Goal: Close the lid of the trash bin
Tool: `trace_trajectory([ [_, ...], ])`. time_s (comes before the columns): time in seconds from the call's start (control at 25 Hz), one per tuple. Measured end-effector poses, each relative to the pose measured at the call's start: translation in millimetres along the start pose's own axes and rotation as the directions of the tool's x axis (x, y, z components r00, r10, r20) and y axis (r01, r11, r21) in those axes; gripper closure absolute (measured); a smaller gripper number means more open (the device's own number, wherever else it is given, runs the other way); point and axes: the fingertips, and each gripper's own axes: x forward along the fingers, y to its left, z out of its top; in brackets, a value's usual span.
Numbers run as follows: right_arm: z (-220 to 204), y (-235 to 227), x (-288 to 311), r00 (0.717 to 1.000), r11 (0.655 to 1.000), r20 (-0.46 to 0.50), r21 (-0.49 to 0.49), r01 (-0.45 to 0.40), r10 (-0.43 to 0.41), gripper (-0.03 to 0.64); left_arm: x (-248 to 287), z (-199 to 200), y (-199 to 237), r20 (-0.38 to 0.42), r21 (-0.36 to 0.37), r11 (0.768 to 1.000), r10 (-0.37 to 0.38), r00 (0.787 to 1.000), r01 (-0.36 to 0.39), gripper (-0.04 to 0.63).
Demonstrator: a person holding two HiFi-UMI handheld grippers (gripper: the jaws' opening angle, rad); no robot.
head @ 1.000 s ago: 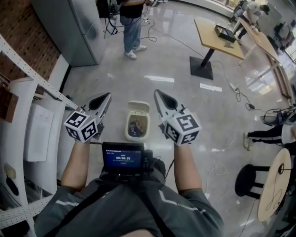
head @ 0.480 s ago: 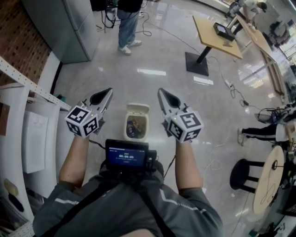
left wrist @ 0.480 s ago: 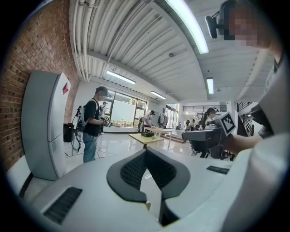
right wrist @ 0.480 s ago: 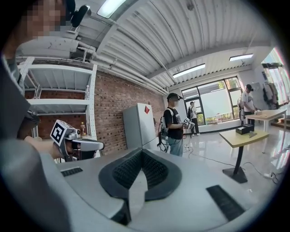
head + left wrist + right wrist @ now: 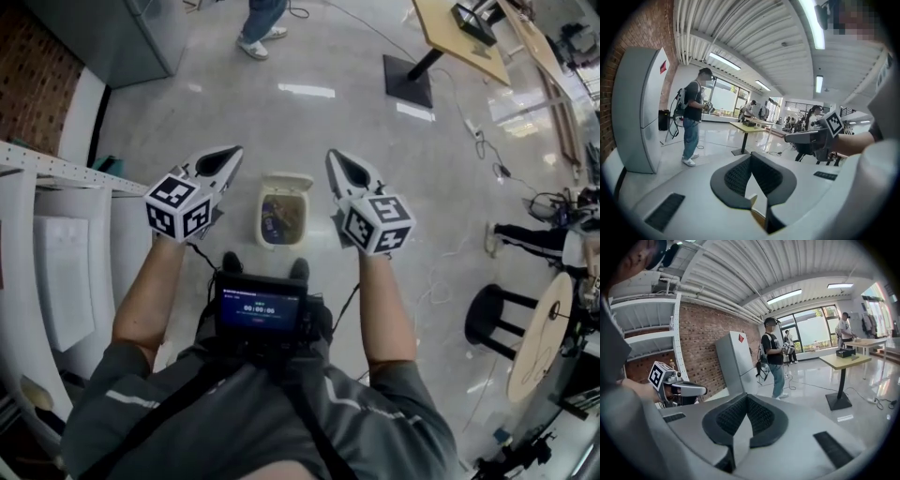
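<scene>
Glossy grey floor [image 5: 309, 122] carries the trash bin [image 5: 281, 225] just ahead of you, its lid [image 5: 287, 182] tipped back on the far side. Your left gripper [image 5: 229, 155] and right gripper [image 5: 337, 159] flank it, both pressed together and empty. Bring one tip behind the lid and nudge it toward you. White shelving [image 5: 56, 192] stands left, a table [image 5: 448, 52] ahead right.

The gap between the left gripper [image 5: 228, 155] and right gripper [image 5: 336, 159] fingers is free, with the open trash bin [image 5: 281, 223] below. Bare floor [image 5: 309, 122] lies ahead of the fingertips; a white shelf [image 5: 66, 173] stands outside the left fingers.
</scene>
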Motion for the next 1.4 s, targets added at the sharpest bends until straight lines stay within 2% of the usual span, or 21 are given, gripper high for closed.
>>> trace_trajectory([
  [0.12, -27.0, -10.5, 16.6, 0.998, 1.000, -0.058, 0.013, 0.011, -0.010, 0.606, 16.5, -20.1, 4.8, -0.037, -0.034, 0.999, -0.012, 0.999, 0.011, 0.600],
  [0.36, -78.8, -23.9, 37.5, 0.989, 0.999, -0.147, 0.041, 0.020, -0.014, 0.606, 40.2, -64.1, 7.1, -0.108, -0.078, 0.997, 0.006, 0.994, -0.014, 0.598],
  [0.52, -99.1, -39.1, 63.4, 0.980, 0.998, -0.199, 0.061, 0.034, -0.021, 0.606, 67.7, -82.6, 22.4, -0.166, -0.105, 0.994, 0.008, 0.986, -0.026, 0.598],
  [0.72, -173.5, -67.8, 102.6, 0.960, 0.996, -0.273, 0.051, 0.072, -0.055, 0.606, 117.5, -157.1, 47.1, -0.224, -0.139, 0.990, -0.012, 0.974, -0.020, 0.598],
  [0.84, -202.7, -77.9, 113.8, 0.949, 0.995, -0.309, 0.059, 0.083, -0.060, 0.606, 132.4, -185.8, 51.7, -0.256, -0.171, 0.985, -0.022, 0.966, -0.023, 0.600],
  [1.0, -231.4, -87.9, 126.5, 0.933, 0.993, -0.354, 0.072, 0.096, -0.064, 0.606, 146.0, -216.0, 56.5, -0.310, -0.203, 0.978, -0.023, 0.951, -0.043, 0.598],
  [1.2, -259.8, -97.0, 143.1, 0.922, 0.990, -0.383, 0.094, 0.103, -0.059, 0.606, 168.9, -244.6, 60.5, -0.366, -0.195, 0.980, -0.036, 0.930, -0.039, 0.598],
  [1.4, -276.4, -105.0, 155.0, 0.913, 0.988, -0.403, 0.104, 0.114, -0.063, 0.606, 182.9, -262.7, 65.2, -0.391, -0.227, 0.972, -0.033, 0.920, -0.061, 0.598],
])
